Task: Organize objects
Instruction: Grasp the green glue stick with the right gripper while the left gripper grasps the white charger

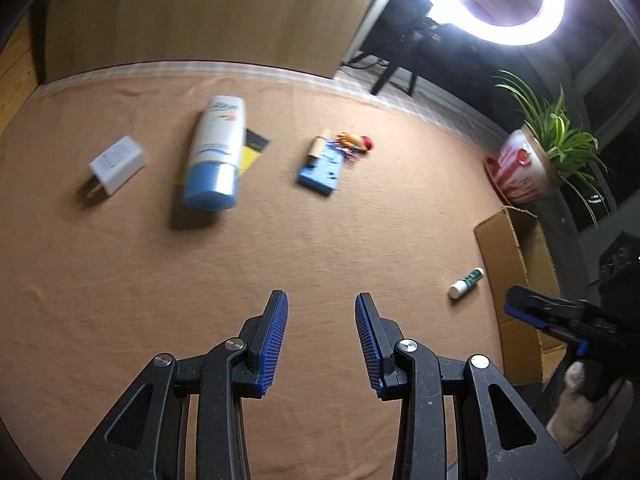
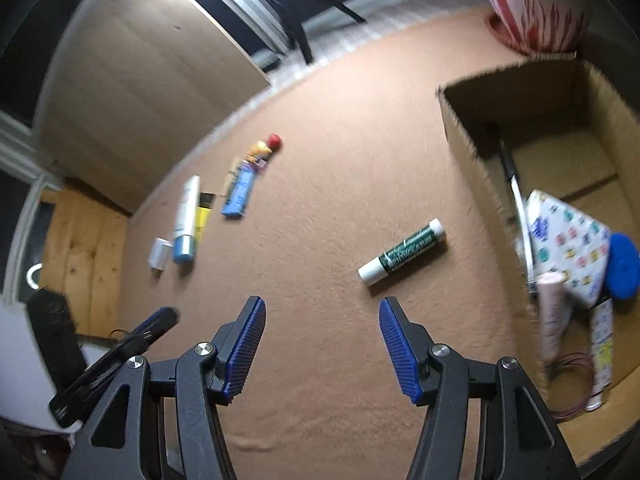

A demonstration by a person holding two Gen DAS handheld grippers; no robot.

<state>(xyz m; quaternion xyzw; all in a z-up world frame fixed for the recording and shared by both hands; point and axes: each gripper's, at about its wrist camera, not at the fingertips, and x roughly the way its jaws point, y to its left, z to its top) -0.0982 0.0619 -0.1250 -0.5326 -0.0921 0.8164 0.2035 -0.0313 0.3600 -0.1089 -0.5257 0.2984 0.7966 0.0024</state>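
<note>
My left gripper [image 1: 321, 304] is open and empty above the tan cloth. Ahead lie a white charger [image 1: 116, 166], a white tube with a blue cap [image 1: 216, 156] on a yellow card [image 1: 250, 152], a blue block [image 1: 321, 168] with small colourful items [image 1: 354, 142], and a green-and-white stick [image 1: 466, 283] at the right. My right gripper [image 2: 322, 308] is open and empty, just short of the green-and-white stick [image 2: 402, 256]. A cardboard box [image 2: 468, 168] at the right holds a patterned pack [image 2: 568, 236], a blue lid [image 2: 622, 266] and a pink tube [image 2: 551, 320].
A potted plant in a red-and-white pot [image 1: 524, 172] stands beyond the box [image 1: 508, 264]. A ring light [image 1: 490, 0] on a stand shines at the back. A wooden panel [image 1: 200, 12] rises behind the table. The right gripper [image 1: 560, 312] shows at the right edge.
</note>
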